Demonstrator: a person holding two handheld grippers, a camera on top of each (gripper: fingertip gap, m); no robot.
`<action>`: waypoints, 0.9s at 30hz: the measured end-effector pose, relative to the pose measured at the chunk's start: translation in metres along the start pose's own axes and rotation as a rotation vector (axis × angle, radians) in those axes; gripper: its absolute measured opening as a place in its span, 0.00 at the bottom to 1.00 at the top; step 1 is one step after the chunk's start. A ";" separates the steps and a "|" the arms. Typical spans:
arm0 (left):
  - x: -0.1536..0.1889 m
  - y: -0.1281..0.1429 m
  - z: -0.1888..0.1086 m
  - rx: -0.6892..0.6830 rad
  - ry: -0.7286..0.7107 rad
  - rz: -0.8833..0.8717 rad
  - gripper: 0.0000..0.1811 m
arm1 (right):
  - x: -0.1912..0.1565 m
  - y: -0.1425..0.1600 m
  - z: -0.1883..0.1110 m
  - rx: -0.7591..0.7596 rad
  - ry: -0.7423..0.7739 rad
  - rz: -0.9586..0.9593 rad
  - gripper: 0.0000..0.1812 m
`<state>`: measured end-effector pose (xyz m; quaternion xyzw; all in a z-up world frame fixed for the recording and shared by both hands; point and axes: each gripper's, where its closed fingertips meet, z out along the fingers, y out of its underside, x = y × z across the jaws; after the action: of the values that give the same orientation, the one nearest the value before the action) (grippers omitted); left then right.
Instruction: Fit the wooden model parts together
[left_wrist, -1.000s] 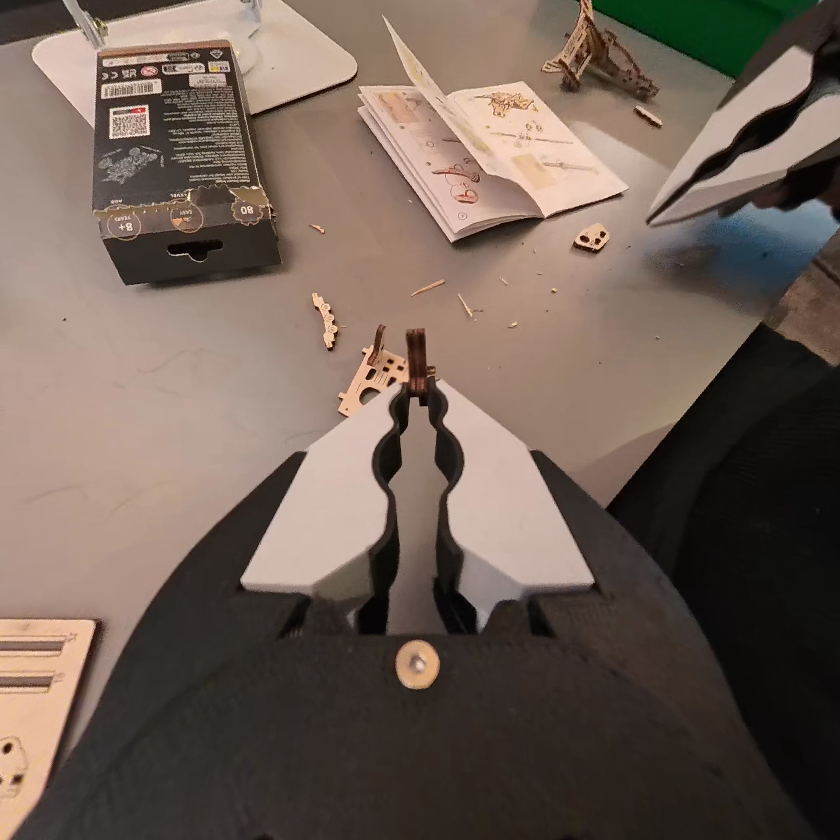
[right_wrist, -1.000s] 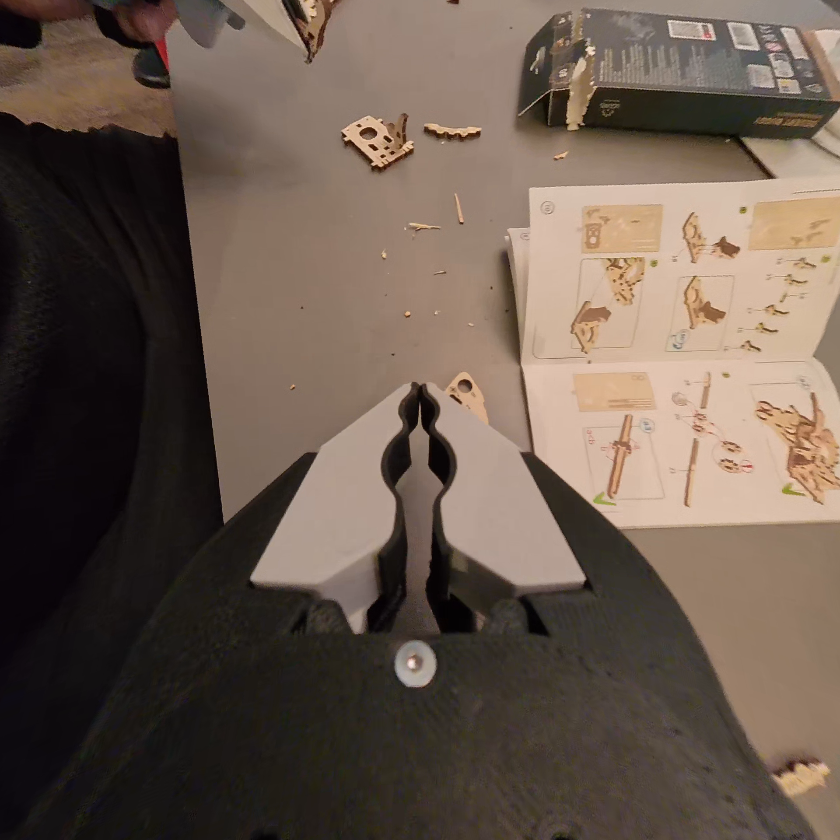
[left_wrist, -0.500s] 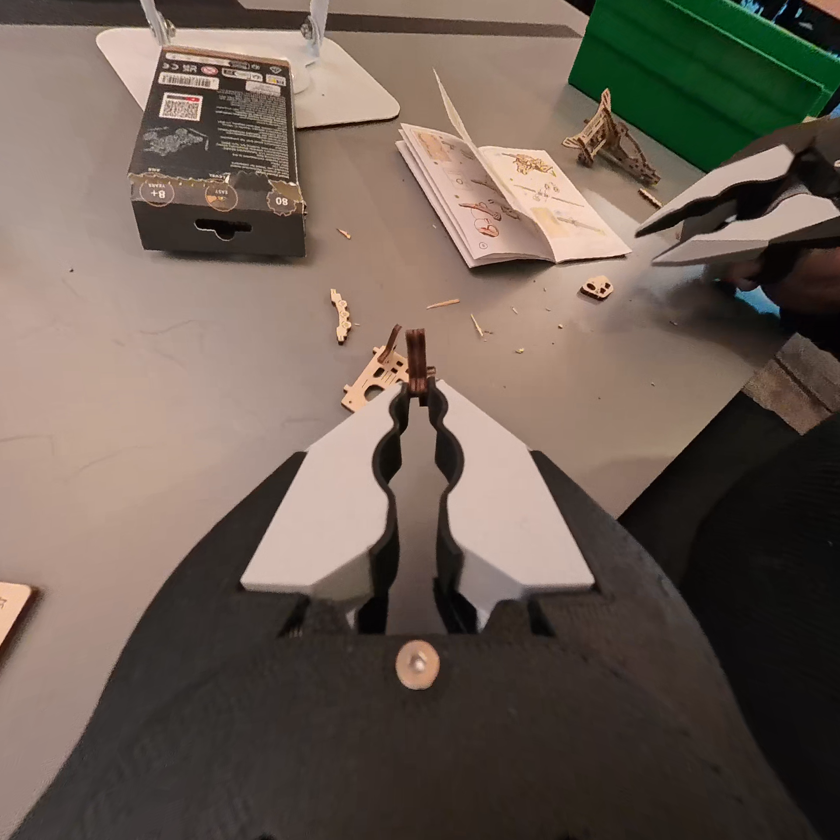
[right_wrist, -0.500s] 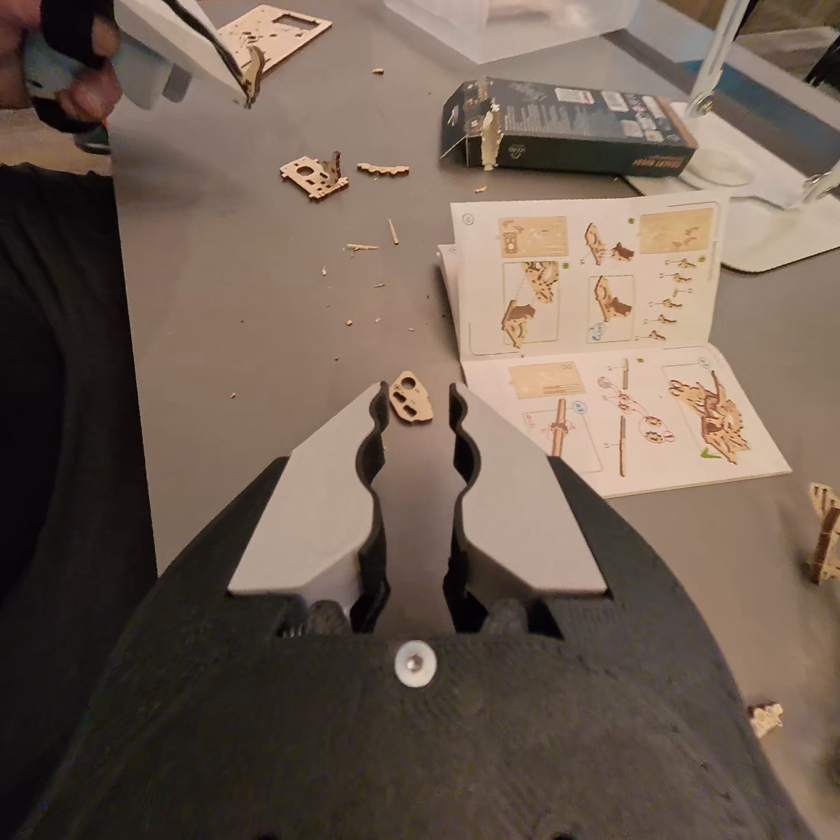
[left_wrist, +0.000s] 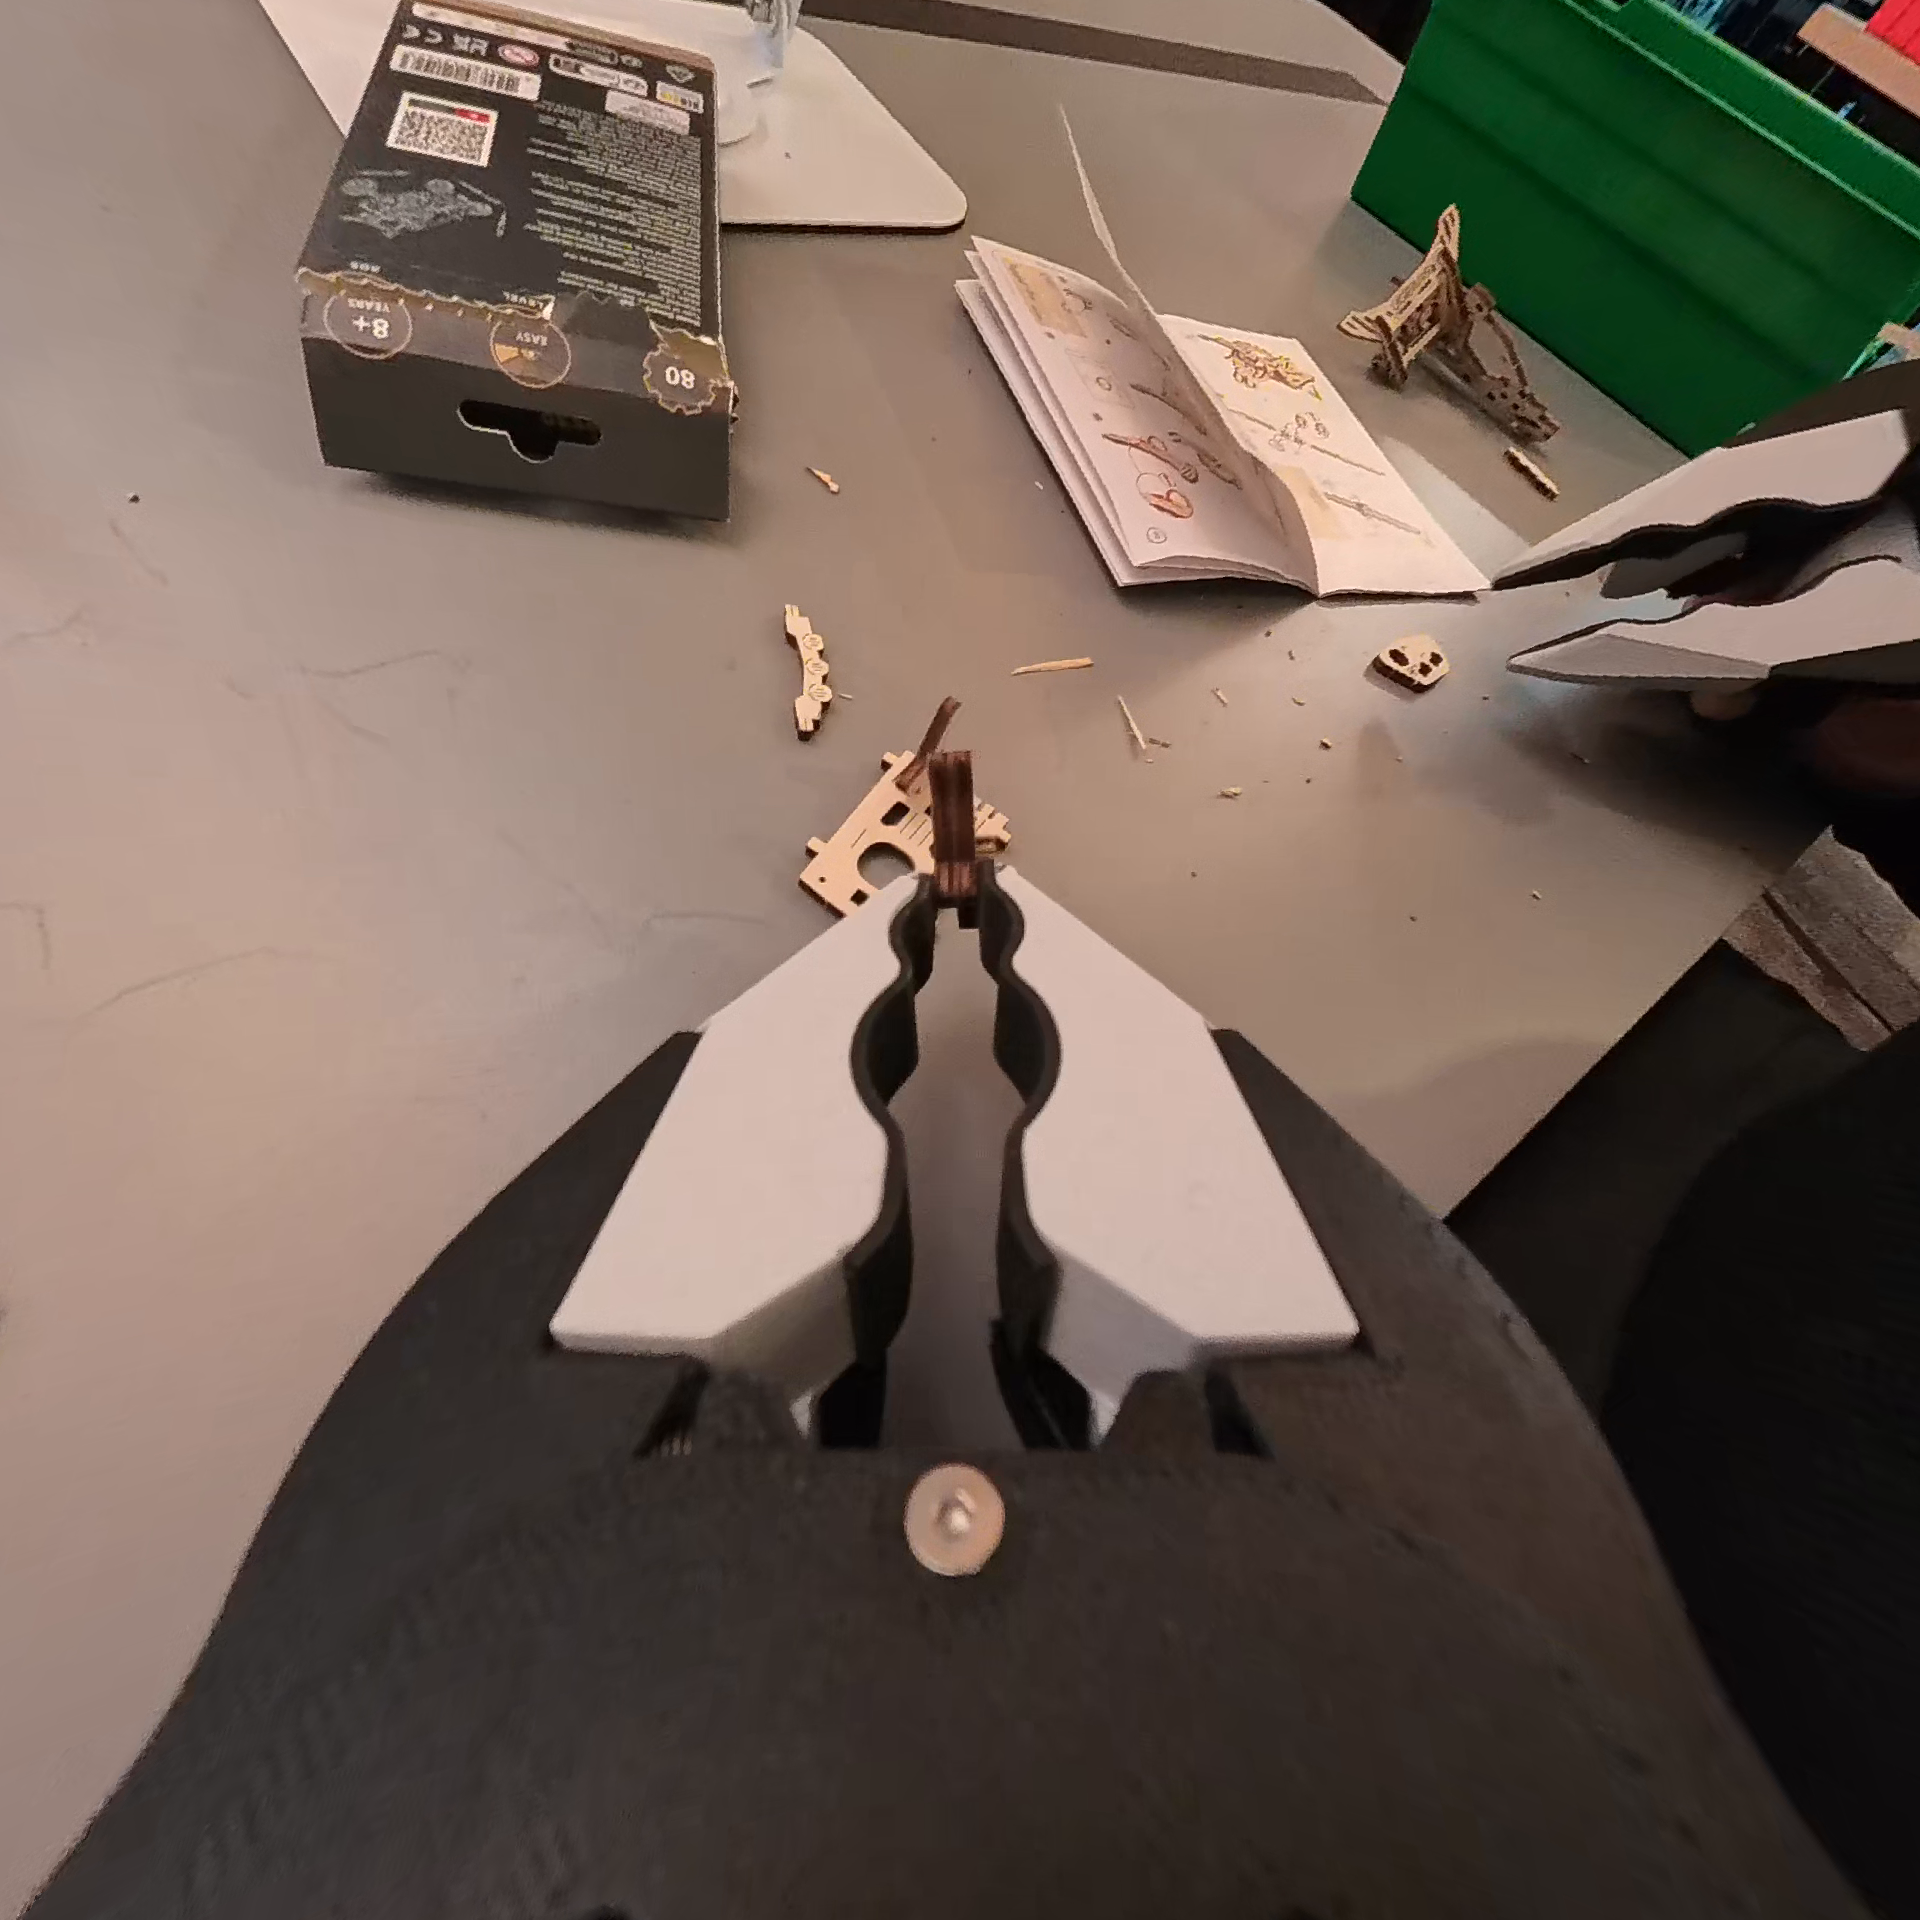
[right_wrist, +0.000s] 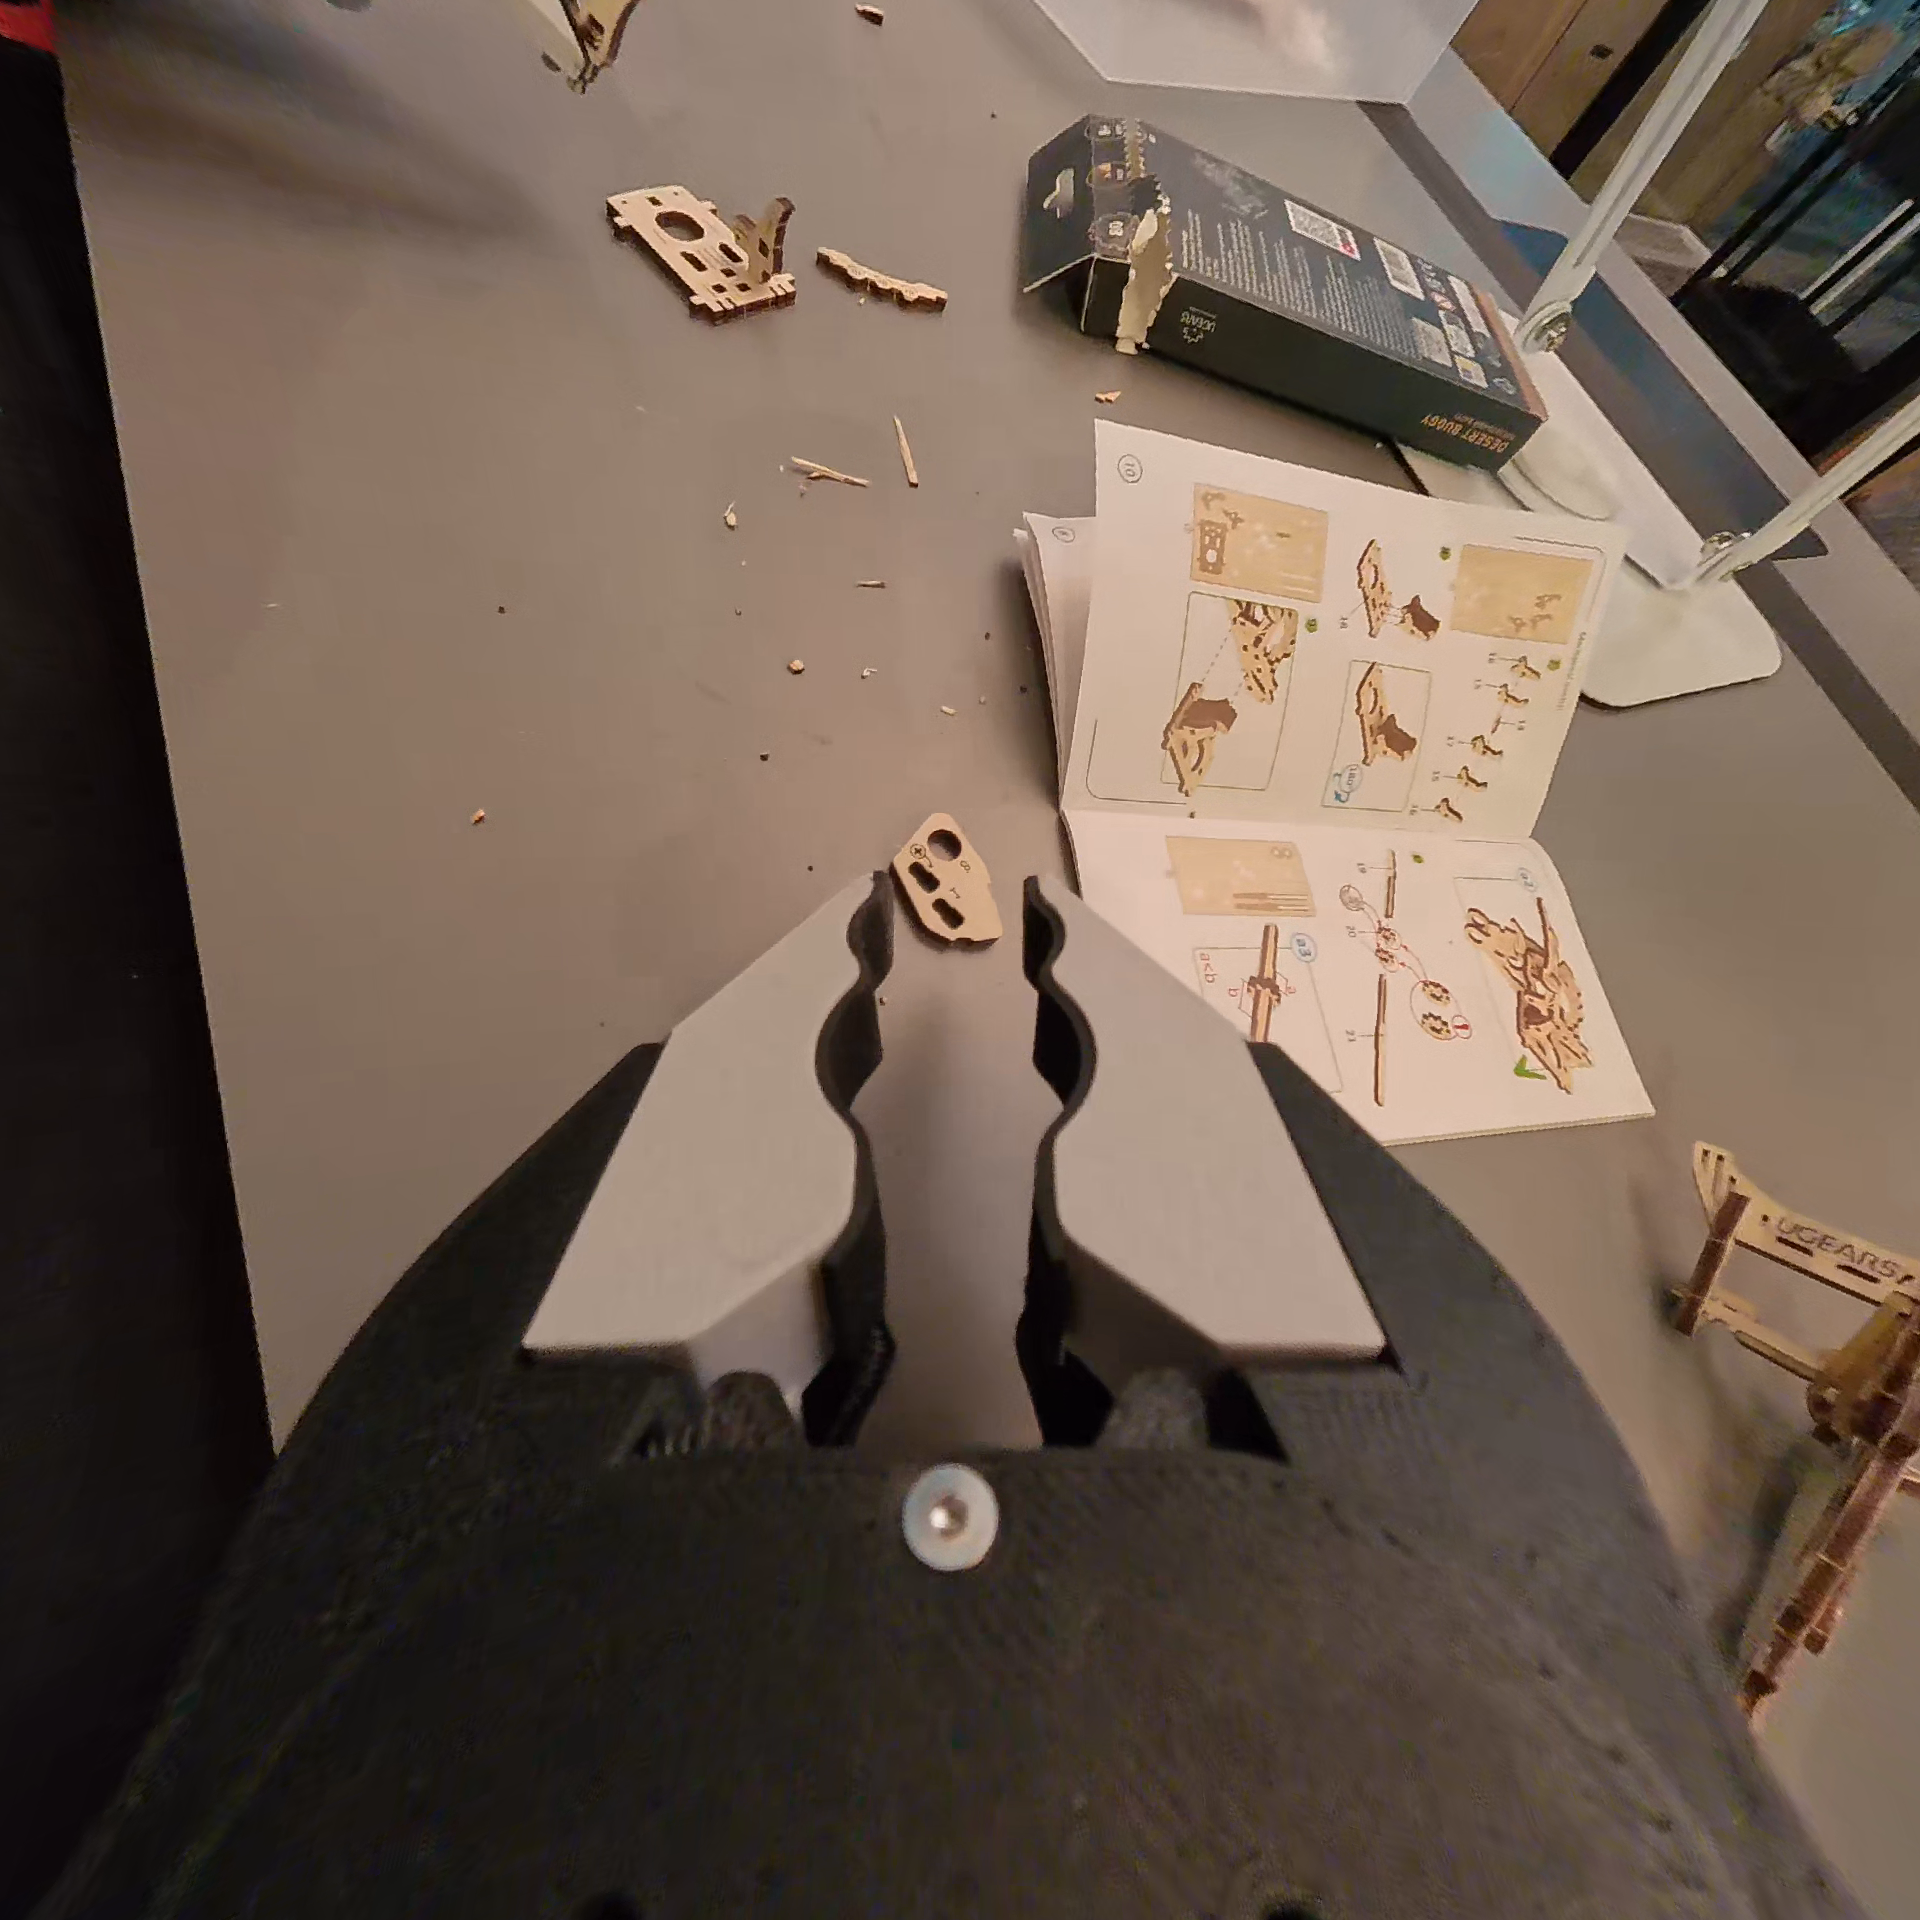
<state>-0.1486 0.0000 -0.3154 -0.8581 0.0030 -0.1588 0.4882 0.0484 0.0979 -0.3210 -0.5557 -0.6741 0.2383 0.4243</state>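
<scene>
My left gripper (left_wrist: 954, 885) is shut on a small dark wooden piece (left_wrist: 952, 823), held edge-on above the table. Just beyond it a flat slotted wooden plate (left_wrist: 883, 847) with an upright tab lies on the grey table; it also shows in the right wrist view (right_wrist: 698, 255). My right gripper (right_wrist: 956, 891) is open, low over the table, with a small flat wooden part with cut-outs (right_wrist: 945, 883) lying between its fingertips. That part also shows in the left wrist view (left_wrist: 1410, 661), next to the right gripper (left_wrist: 1507, 613).
A toothed wooden strip (left_wrist: 807, 672) lies left of the plate. An open instruction booklet (right_wrist: 1330, 790), a black box (left_wrist: 520, 270), a white lamp base (left_wrist: 831, 156), a green bin (left_wrist: 1662, 197) and a partly built wooden model (right_wrist: 1829, 1382) stand around. Splinters litter the table. The left gripper's tips are roughly 25 cm from the right gripper's. The left tips stand about 4 cm off the flat slotted wooden plate (left_wrist: 883, 847). My right wrist view (right_wrist: 702, 238) looks at it from another angle.
My right gripper opened and moved down to the small flat part, which now lies between its fingertips. My left gripper stayed shut on its piece and the view tilted up slightly.
</scene>
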 end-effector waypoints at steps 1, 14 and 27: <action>0.000 0.001 0.001 -0.004 -0.001 -0.001 0.03 | 0.000 0.000 0.000 0.001 0.002 -0.003 0.12; -0.002 0.003 0.003 -0.023 0.005 -0.024 0.03 | 0.001 0.001 0.000 -0.003 0.014 -0.009 0.11; -0.003 0.003 0.003 -0.023 0.005 -0.029 0.03 | 0.002 0.000 -0.001 0.005 0.018 -0.004 0.11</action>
<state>-0.1497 0.0015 -0.3202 -0.8632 -0.0066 -0.1680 0.4761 0.0488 0.1000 -0.3201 -0.5555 -0.6708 0.2342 0.4320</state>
